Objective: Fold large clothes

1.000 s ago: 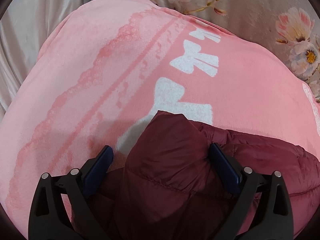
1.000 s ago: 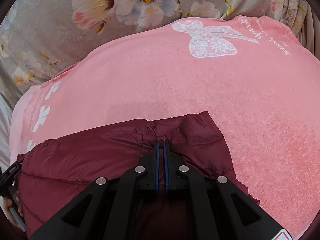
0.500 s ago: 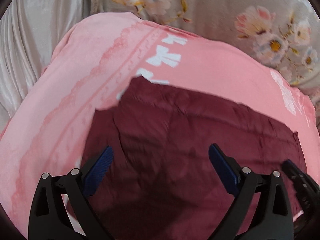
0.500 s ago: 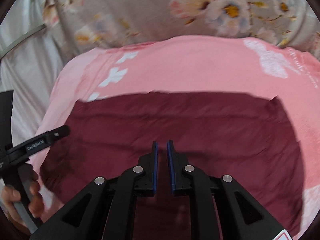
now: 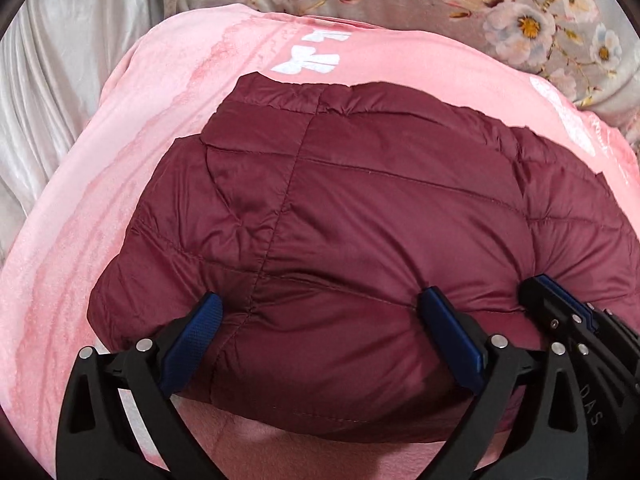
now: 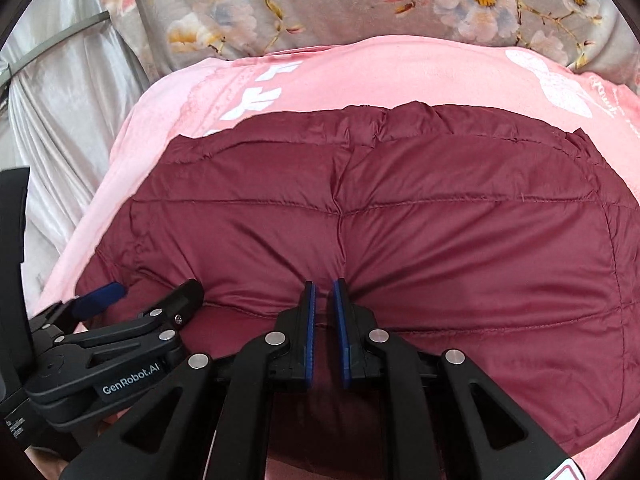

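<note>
The maroon puffer jacket (image 5: 360, 216) now lies folded, filling mid-frame on the pink blanket (image 5: 80, 216); left gripper (image 5: 320, 320) still spread wide, right gripper (image 6: 324, 312) pads slightly parted.

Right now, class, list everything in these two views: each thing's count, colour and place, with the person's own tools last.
Puffer jacket: one, maroon, folded, lying on the blanket.
Blanket: one, pink with white bows, under the jacket.
Floral sheet: one, grey with pale flowers, beyond the blanket.
Satin fabric: one, silvery white, far left.
Left gripper: one, black with blue pads, open around the jacket's near edge.
Right gripper: one, black with blue pads, jaws slightly apart at the near edge.
</note>
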`<state>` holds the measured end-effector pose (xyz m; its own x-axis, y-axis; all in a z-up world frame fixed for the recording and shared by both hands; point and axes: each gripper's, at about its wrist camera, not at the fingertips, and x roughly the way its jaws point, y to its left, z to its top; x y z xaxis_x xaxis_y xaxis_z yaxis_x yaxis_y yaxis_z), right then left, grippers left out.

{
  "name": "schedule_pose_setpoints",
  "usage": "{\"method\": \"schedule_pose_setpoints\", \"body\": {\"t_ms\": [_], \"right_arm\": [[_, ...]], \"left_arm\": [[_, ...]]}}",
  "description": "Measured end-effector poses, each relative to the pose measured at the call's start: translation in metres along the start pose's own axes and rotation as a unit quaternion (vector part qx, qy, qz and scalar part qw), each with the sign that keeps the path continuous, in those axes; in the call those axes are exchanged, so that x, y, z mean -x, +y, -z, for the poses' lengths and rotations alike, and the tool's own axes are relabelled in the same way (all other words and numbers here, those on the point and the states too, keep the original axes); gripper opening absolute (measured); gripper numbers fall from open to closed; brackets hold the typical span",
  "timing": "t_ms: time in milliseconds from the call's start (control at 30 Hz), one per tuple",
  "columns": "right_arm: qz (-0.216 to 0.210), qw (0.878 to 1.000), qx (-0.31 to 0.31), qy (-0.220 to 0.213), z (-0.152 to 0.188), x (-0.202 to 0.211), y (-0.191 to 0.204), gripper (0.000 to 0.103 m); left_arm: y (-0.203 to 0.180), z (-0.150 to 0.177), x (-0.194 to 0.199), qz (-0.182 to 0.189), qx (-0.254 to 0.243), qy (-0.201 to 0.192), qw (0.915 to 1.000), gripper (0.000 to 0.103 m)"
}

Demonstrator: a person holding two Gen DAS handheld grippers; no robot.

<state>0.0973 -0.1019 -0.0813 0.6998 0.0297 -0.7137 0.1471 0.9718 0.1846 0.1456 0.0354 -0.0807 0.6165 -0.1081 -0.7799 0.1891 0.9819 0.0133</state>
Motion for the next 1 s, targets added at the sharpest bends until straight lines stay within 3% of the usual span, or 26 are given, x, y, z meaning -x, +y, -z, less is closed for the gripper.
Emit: {"method": "schedule_pose_setpoints", "body": {"t_ms": [133, 267, 500, 633, 733, 833, 900, 967, 1000], "right_arm": [[0.035, 0.999, 0.034, -0.014, 0.006, -0.003, 0.011, 0.012], [0.031, 0.999, 0.032, -0.014, 0.005, -0.004, 0.008, 0.012], [0.026, 0.999, 0.035, -0.024, 0.016, 0.013, 0.012, 0.012], [0.013, 0.999, 0.042, -0.03, 0.03, 0.032, 0.018, 0.012], [0.005, 0.999, 0.042, -0.031, 0.037, 0.04, 0.019, 0.012], [0.005, 0.999, 0.043, -0.028, 0.039, 0.039, 0.019, 0.013], [0.0, 0.999, 0.038, -0.024, 0.039, 0.035, 0.017, 0.013], [-0.007, 0.999, 0.032, -0.021, 0.039, 0.033, 0.014, 0.013], [-0.011, 0.999, 0.028, -0.019, 0.039, 0.032, 0.012, 0.013]], "left_arm": [[-0.002, 0.002, 0.0, -0.003, -0.005, 0.0, 1.0, 0.098], [0.0, 0.003, 0.005, -0.006, -0.002, 0.001, 1.0, 0.098], [0.06, 0.009, 0.036, 0.008, 0.076, -0.002, 0.9971, 0.098], [0.117, 0.011, 0.032, -0.003, 0.146, 0.015, 0.9892, 0.098], [0.15, 0.017, 0.017, 0.043, 0.208, 0.04, 0.9763, 0.098], [0.153, 0.012, 0.02, 0.065, 0.219, 0.031, 0.9731, 0.098], [0.144, 0.005, 0.019, 0.079, 0.207, 0.031, 0.9747, 0.091], [0.135, -0.001, 0.017, 0.095, 0.196, 0.034, 0.9755, 0.066], [0.129, -0.005, 0.018, 0.101, 0.191, 0.037, 0.9757, 0.061]]}}
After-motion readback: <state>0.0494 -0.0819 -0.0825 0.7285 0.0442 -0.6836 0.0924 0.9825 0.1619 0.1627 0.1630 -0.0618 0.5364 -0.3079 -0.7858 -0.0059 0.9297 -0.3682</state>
